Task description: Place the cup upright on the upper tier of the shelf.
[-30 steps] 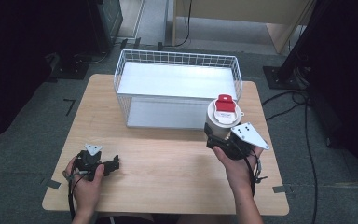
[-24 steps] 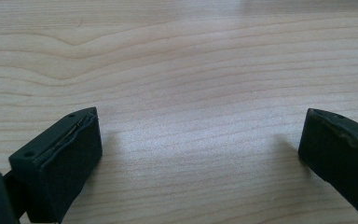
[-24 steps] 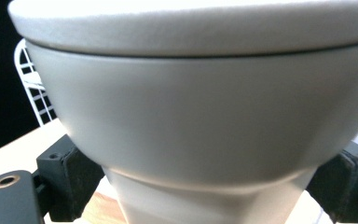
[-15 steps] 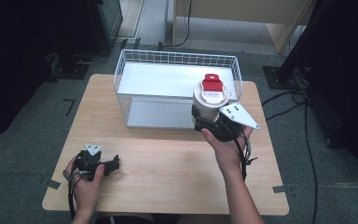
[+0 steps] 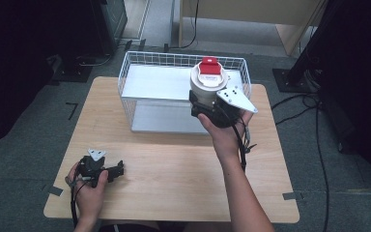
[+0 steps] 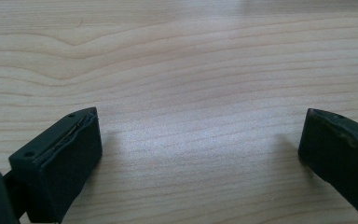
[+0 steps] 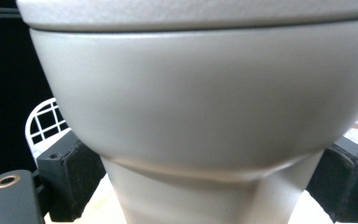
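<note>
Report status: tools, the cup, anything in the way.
Right tool shut on the beige plastic cup with red lid, held over the white wire basket. Left tool open on the wooden table. Nothing in the way.

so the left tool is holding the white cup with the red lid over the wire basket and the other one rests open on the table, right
Not quite: the right tool holds the white cup with the red lid over the wire basket, as the high view shows. The right gripper view shows its jaws clamped on the cup's narrow base. The left tool is the one resting open on the table.
</note>
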`<state>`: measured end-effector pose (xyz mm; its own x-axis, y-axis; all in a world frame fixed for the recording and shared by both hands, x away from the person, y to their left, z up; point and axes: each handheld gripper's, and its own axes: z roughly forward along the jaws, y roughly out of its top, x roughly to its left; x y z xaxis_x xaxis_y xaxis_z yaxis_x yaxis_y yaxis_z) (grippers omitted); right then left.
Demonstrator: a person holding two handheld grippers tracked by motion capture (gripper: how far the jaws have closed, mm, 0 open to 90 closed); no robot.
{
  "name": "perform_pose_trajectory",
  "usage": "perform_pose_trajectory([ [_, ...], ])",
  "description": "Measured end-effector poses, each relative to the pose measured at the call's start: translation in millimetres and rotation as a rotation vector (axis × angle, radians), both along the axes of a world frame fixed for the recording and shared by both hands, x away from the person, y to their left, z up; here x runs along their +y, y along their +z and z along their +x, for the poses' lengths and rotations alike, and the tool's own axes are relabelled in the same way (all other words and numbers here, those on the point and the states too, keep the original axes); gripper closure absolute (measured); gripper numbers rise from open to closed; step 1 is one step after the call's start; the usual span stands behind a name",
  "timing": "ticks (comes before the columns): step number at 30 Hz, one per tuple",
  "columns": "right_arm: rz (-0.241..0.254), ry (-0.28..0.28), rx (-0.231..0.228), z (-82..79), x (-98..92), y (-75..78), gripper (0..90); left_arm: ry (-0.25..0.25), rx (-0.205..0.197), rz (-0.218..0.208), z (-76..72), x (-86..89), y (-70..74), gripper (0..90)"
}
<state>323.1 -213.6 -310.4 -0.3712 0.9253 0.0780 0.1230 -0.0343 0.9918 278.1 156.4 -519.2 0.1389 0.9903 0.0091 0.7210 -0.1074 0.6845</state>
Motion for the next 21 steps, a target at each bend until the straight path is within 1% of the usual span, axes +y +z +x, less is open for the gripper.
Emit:
perform_pose_trajectory([
  [2, 0.000, -0.003, -0.003, 2.4, 0.8, 1.8, 9.5, -0.001, 0.000, 0.001, 0.0, 0.1, 0.0, 0.0],
  [5, 0.006, -0.004, -0.011, 12.5, 4.4, 8.1, 9.5, -0.001, 0.000, 0.001, 0.0, 0.1, 0.1, 0.0],
  [7, 0.006, -0.002, -0.013, 15.0, 5.5, 9.3, 9.5, -0.001, 0.000, 0.001, 0.0, 0.1, 0.1, 0.0],
  [8, 0.003, -0.004, -0.014, 17.7, 6.6, 10.3, 9.5, -0.001, 0.000, 0.001, 0.0, 0.1, 0.1, 0.0],
  [9, -0.003, -0.009, -0.022, 23.6, 9.3, 12.0, 9.5, -0.001, 0.002, 0.001, 0.0, 0.1, 0.2, 0.0],
  [10, -0.003, -0.009, -0.022, 23.6, 9.3, 12.0, 9.5, -0.001, 0.002, 0.001, 0.0, 0.1, 0.2, 0.0],
  [11, 0.004, -0.013, -0.025, 29.3, 12.0, 13.0, 9.5, -0.001, 0.002, 0.001, 0.0, 0.1, 0.2, 0.0],
  [13, 0.008, -0.017, -0.023, 31.8, 13.4, 13.3, 9.5, -0.001, 0.002, 0.001, 0.0, 0.1, 0.2, 0.0],
  [14, 0.002, -0.019, -0.032, 35.9, 14.5, 13.5, 9.5, -0.001, 0.002, 0.001, 0.0, 0.1, 0.2, 0.0],
  [17, 0.011, -0.023, -0.042, 44.4, 17.0, 12.0, 9.5, -0.003, 0.001, 0.002, 0.2, 0.2, 0.2, 0.0],
  [19, 0.015, -0.031, -0.033, 51.4, 19.3, 9.7, 9.5, -0.003, -0.001, 0.001, 0.5, 0.0, 0.0, 0.0],
  [21, 0.008, -0.040, -0.024, 58.8, 21.7, 6.6, 9.5, -0.004, 0.000, 0.001, 0.5, 0.0, 0.0, 0.0],
])
